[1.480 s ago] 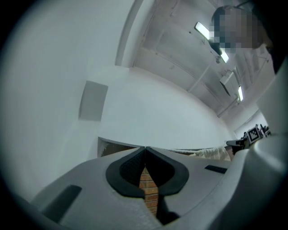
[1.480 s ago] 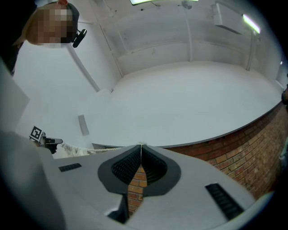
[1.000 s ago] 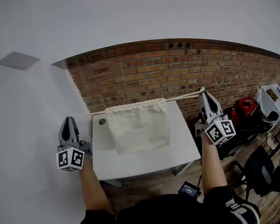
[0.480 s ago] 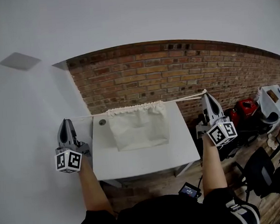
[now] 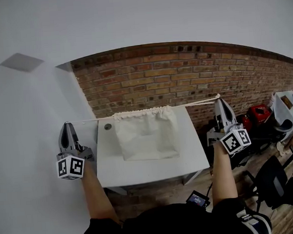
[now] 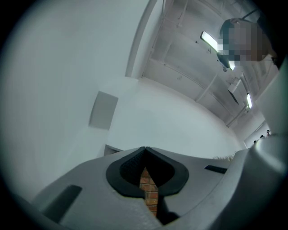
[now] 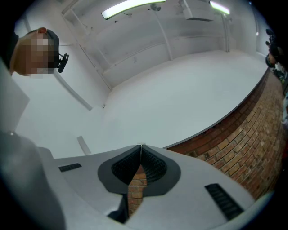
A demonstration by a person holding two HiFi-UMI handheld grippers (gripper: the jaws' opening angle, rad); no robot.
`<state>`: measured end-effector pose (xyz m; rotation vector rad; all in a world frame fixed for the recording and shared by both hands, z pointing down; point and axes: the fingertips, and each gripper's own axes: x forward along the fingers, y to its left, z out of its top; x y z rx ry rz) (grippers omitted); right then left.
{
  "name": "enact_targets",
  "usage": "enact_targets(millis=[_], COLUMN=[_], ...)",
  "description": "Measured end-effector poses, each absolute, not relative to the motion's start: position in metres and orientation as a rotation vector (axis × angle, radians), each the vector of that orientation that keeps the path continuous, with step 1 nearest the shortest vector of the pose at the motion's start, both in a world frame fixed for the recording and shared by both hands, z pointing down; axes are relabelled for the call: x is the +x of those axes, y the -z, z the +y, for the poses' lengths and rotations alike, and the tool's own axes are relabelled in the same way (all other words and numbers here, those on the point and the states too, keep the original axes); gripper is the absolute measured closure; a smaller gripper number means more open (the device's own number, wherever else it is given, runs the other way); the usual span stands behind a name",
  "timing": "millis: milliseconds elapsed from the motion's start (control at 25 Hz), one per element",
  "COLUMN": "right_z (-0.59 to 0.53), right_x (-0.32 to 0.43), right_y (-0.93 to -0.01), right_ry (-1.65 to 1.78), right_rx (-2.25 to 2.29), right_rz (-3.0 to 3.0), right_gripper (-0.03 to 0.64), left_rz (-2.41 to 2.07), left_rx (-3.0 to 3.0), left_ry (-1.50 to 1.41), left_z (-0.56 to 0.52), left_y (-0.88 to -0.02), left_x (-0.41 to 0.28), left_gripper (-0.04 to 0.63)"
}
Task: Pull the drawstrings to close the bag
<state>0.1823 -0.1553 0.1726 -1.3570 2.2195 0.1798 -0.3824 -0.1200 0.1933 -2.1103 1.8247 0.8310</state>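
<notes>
Cloth bag (image 5: 147,139), mouth gathered, hangs over a white desk (image 5: 141,172), strung on taut cords (image 5: 196,104) between the left tool (image 5: 66,125) and right tool (image 5: 221,101), each clamped on a cord end. Soft and light, it seems best handled by those thin, slip-prone cords.

One bag (image 5: 147,136), two drawstrings (image 5: 196,104), one table (image 5: 155,168).

Cream bag (image 5: 147,136) with off-white drawstrings (image 5: 196,103), white desk (image 5: 155,168), red-brown brick wall (image 5: 183,75) lined with pale mortar, and grey left hand-held gripper (image 5: 66,125) and right hand-held gripper (image 5: 221,101), both patterned with black-and-white square markers.
</notes>
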Motion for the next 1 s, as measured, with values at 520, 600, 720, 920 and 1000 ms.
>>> enact_targets(millis=[520, 600, 720, 920, 1000], right_z=[-0.151, -0.152, -0.152, -0.151, -0.149], right_x=[0.194, 0.196, 0.198, 0.201, 0.203], right_y=[-0.164, -0.164, -0.162, -0.159, -0.158], right_ry=[-0.143, -0.134, -0.138, -0.125, -0.127], right_rx=[-1.286, -1.284, -1.283, -1.262, -1.256], right_rz=[2.181, 2.179, 2.177, 2.157, 2.153], right_gripper=[0.607, 0.607, 0.607, 0.607, 0.607], left_rz=[1.814, 1.812, 1.816, 1.798, 1.803], left_rx=[-2.065, -2.056, -2.045, -2.044, -2.037], left_ry=[-0.915, -0.928, -0.932, -0.966, -0.973], left_z=[-0.11, -0.109, -0.108, -0.108, -0.108], left_y=[-0.182, -0.18, -0.176, -0.172, -0.171], left_x=[-0.4, -0.403, -0.403, -0.408, -0.409], left_gripper=[0.578, 0.578, 0.578, 0.578, 0.578])
